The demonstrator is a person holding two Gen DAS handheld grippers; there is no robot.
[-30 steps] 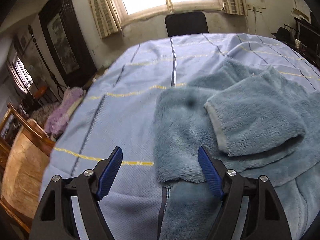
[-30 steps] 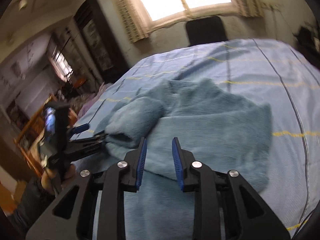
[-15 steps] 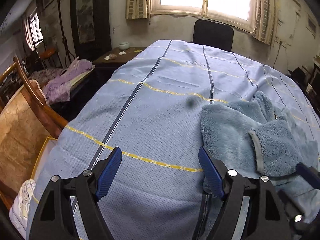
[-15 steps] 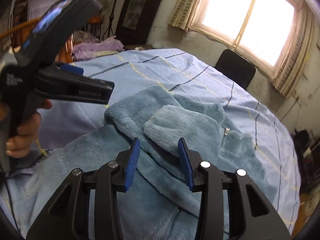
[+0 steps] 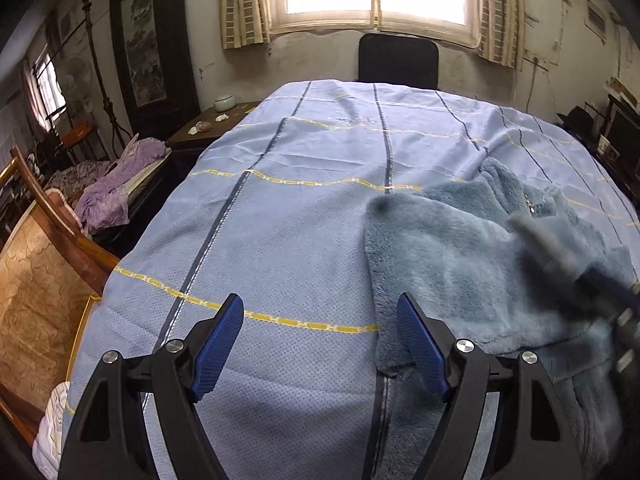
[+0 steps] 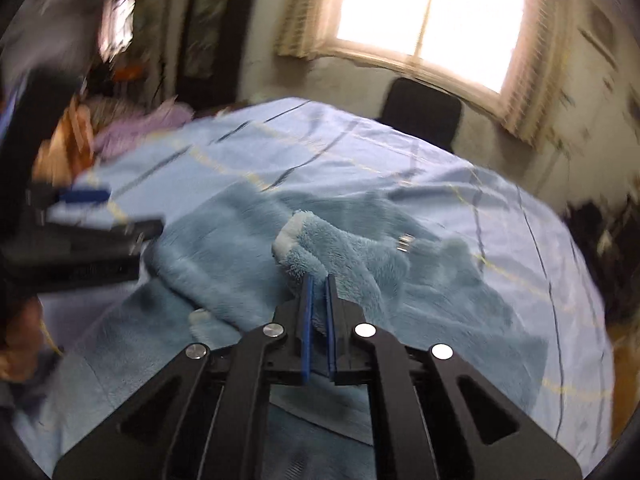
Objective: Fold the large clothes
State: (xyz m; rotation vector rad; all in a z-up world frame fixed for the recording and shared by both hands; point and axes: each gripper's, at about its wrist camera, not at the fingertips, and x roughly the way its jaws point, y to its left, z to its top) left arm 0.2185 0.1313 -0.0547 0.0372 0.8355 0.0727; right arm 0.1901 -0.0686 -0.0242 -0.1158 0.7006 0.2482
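The right gripper (image 6: 318, 286) is seen with its blue pads closed on a fluffy sleeve (image 6: 316, 240) of the blue fleece garment (image 6: 420, 304); the pale cuff (image 6: 286, 236) is raised above the rest of the fabric; a small metal zip pull (image 6: 406, 243) is seen just right of the sleeve; the garment is spread on a light blue striped sheet (image 6: 360, 152); the left gripper (image 6: 84, 216) is blurred at the left edge, its pads parted, held by a hand (image 6: 20, 340); a dark chair (image 6: 420, 116) is placed beyond the bed under a bright window (image 6: 432, 24).

Both wrist views low over the bed (image 5: 304, 240), windowward, sharing the fleece garment (image 6: 248, 248).
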